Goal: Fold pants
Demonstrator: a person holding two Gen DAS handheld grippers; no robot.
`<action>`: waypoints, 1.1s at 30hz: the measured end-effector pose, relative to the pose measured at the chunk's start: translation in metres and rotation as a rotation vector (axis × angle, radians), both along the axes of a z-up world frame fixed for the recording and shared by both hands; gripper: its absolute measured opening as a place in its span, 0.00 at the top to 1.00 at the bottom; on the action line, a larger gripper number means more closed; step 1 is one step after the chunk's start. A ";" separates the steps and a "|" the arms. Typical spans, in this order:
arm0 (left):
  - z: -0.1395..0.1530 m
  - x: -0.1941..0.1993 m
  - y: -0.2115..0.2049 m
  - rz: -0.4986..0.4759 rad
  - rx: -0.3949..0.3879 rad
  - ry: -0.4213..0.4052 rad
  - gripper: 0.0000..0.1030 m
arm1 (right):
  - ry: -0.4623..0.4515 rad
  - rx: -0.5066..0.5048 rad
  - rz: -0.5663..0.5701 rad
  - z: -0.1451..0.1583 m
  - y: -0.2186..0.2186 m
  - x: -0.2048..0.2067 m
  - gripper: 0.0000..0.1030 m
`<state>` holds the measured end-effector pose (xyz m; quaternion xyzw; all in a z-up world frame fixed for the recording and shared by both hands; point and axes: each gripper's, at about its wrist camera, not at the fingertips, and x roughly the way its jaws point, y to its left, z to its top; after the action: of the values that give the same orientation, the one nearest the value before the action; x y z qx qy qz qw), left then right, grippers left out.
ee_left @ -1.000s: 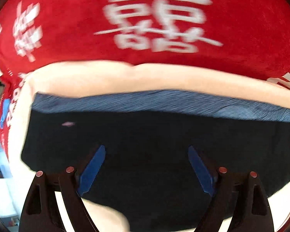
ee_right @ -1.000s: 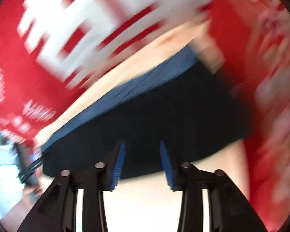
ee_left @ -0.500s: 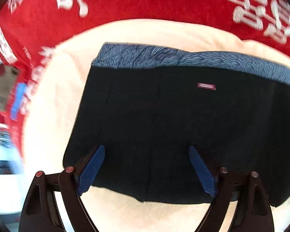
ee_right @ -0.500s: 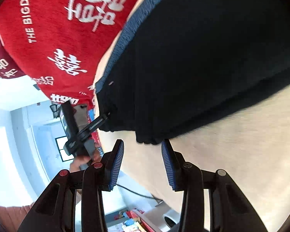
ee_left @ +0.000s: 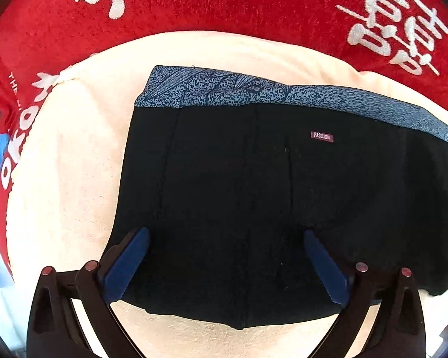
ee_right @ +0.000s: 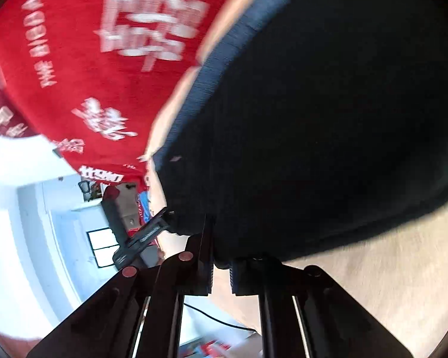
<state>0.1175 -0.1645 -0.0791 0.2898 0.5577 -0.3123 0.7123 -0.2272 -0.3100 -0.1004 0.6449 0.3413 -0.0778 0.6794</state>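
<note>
Left wrist view, left gripper (ee_left: 225, 264) fingers apart over pants (ee_left: 254, 197), right gripper (ee_right: 221, 264) fingers clamped on pants hem.

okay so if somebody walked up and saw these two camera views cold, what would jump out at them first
The black pants fill the middle of the left view, folded on a cream cloth, with a speckled blue waistband along the far edge and a small FASHION tag below it. Behind them spreads a bright red cloth with white lettering. The left gripper is spread wide over the pants, while the right gripper is pinched on their near edge.
</note>
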 end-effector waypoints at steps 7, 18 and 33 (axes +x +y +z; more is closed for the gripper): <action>-0.007 0.013 0.005 -0.035 0.007 -0.021 0.00 | 0.125 -0.007 -0.010 -0.024 0.018 -0.015 0.91; 0.034 -0.113 -0.061 -0.216 -0.083 0.040 0.00 | 0.340 -0.433 0.087 0.061 -0.043 -0.060 0.79; 0.016 -0.116 -0.143 -0.163 -0.085 0.006 0.00 | 0.376 -0.607 0.181 0.067 -0.098 -0.040 0.61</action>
<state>0.0020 -0.3079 -0.0626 0.3029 0.5207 -0.3933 0.6946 -0.2677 -0.4084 -0.0334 0.3554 0.4772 -0.2322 0.7694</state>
